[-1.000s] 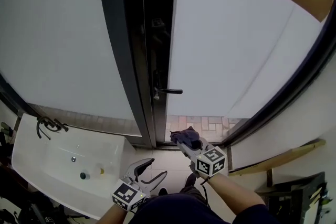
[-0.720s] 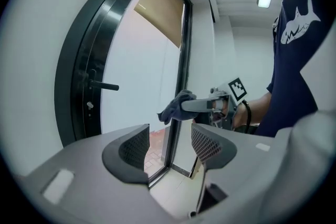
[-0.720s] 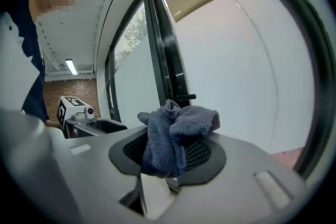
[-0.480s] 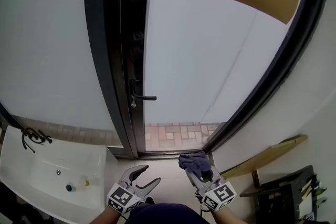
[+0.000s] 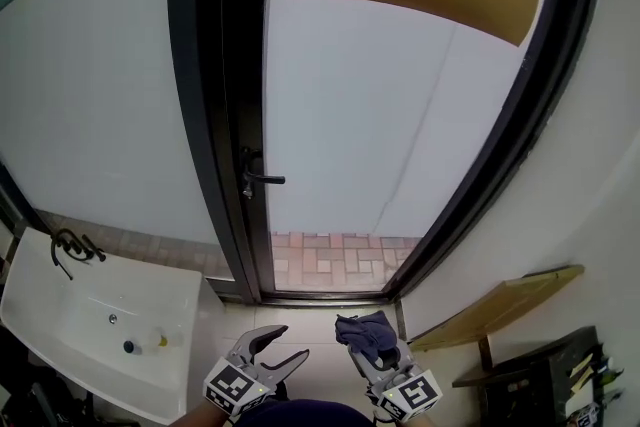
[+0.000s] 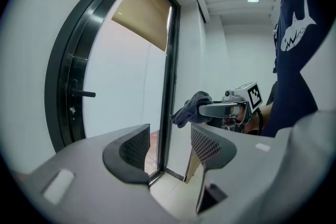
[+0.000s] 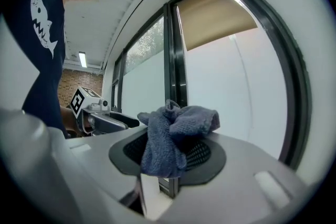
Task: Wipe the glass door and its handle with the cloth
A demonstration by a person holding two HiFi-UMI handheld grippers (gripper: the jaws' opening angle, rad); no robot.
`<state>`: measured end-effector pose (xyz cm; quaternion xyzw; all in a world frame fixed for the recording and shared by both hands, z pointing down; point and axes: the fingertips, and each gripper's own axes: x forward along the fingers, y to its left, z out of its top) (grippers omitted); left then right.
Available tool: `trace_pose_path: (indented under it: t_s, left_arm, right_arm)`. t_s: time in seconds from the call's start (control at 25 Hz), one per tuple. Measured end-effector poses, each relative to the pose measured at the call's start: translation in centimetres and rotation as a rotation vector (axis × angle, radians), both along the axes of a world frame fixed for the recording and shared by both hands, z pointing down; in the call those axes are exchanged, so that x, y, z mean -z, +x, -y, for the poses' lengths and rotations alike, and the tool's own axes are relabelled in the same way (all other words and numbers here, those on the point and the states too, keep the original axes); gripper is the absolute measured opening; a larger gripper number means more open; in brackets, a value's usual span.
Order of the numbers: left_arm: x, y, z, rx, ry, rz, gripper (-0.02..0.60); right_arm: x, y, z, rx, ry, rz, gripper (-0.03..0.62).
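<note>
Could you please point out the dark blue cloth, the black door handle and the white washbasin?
dark blue cloth [image 5: 366,333], head view: its bunched middle.
black door handle [image 5: 265,179], head view: its horizontal lever.
white washbasin [image 5: 60,310], head view: its bare inner surface.

My right tongs clamp the bunched blue cloth; the dark-framed glass door stands ahead.

The left gripper is held low, its jaws apart with nothing between them. Just beside it, the right gripper has its jaws clamped on a bunched cloth that spills over their tips.
</note>
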<state>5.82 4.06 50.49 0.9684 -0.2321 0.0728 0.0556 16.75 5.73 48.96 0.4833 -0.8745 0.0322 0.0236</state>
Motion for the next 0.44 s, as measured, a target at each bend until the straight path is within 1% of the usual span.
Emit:
trace_pose_path:
  t_s: [0.2, 0.44]
  left_arm:
    - [0.6, 0.9, -3.8, 0.011, 0.009, 0.013, 0.242]
    - [1.0, 0.1, -7.9, 0.025, 0.016, 0.028, 0.242]
  right_arm:
    - [-0.2, 0.5, -4.5, 0.03, -0.01, 0.022, 0.146]
    - [-0.1, 0.1, -8.7, 0.038, -0.022, 0.063, 0.147]
